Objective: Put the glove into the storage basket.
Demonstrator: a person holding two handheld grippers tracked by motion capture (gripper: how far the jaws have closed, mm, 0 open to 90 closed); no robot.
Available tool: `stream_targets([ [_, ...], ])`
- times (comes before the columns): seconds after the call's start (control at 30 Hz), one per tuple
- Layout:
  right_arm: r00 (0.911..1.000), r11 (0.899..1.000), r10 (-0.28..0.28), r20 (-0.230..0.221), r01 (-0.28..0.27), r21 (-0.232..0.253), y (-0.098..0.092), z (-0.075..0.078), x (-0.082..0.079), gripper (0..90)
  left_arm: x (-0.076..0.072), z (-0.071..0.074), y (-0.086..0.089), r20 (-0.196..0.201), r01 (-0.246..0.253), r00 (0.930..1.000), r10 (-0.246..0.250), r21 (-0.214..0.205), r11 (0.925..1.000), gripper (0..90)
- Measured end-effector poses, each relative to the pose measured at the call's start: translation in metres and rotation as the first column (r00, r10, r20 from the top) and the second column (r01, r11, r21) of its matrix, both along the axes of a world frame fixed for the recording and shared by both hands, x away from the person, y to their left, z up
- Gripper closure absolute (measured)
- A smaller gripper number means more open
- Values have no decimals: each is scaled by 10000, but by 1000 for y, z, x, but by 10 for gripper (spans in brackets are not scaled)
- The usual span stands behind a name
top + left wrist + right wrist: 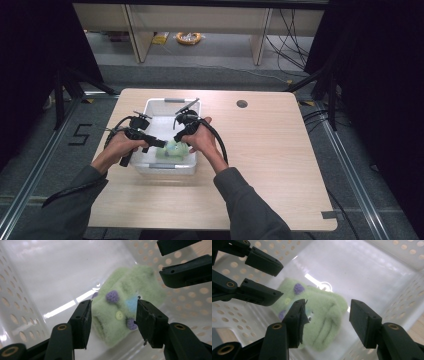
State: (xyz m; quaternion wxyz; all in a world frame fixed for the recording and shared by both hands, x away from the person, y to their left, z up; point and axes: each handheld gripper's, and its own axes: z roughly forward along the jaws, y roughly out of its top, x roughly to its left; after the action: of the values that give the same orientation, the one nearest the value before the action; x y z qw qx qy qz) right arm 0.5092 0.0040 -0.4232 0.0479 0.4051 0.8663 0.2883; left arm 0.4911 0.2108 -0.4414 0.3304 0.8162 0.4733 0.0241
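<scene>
A folded pale green fuzzy sock (172,149) with purple pompoms and a small yellow button lies on the floor of a white perforated bin (172,101), at its near end. My left gripper (113,315) hangs over the sock (120,302) with its jaws apart, one on each side and neither pressing on it. My right gripper (327,315) also stands open above the sock (322,315), which lies mostly behind its left jaw. In the high view the left gripper (161,143) and the right gripper (176,137) meet tip to tip inside the bin.
The bin sits on a light wooden table (260,150) with a round cable hole (242,103) at the back. The bin's perforated walls (15,302) close in around both grippers. Bare tabletop stretches to the right of the bin.
</scene>
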Motion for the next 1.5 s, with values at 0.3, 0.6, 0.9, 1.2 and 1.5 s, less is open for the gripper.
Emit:
stream_targets([
  [0.3, 9992, 9986, 116, 372, -135, 513, -18, 16, -11, 398, -13, 14, -5, 625, -9, 9980, 38, -462, 9989, 369],
  [0.6, 9958, 9939, 533, 748, -601, 923, -32, 25, -27, 361, -31, 23, -13, 983, 195, 9951, -90, -1069, 9941, 308],
  [0.9, 9934, 9903, 650, 944, -759, 1165, -51, 35, -45, 350, -49, 28, -20, 1344, 219, 9909, 5, -1654, 9860, 289],
  [1.2, 9896, 9844, 760, 1225, -940, 1489, -68, 39, -62, 345, -66, 33, -25, 1532, 479, 9881, -159, -2077, 9770, 281],
  [1.5, 9873, 9820, 783, 1383, -1003, 1598, -83, 42, -77, 335, -82, 35, -34, 1758, 805, 9836, -411, -2233, 9714, 255],
])
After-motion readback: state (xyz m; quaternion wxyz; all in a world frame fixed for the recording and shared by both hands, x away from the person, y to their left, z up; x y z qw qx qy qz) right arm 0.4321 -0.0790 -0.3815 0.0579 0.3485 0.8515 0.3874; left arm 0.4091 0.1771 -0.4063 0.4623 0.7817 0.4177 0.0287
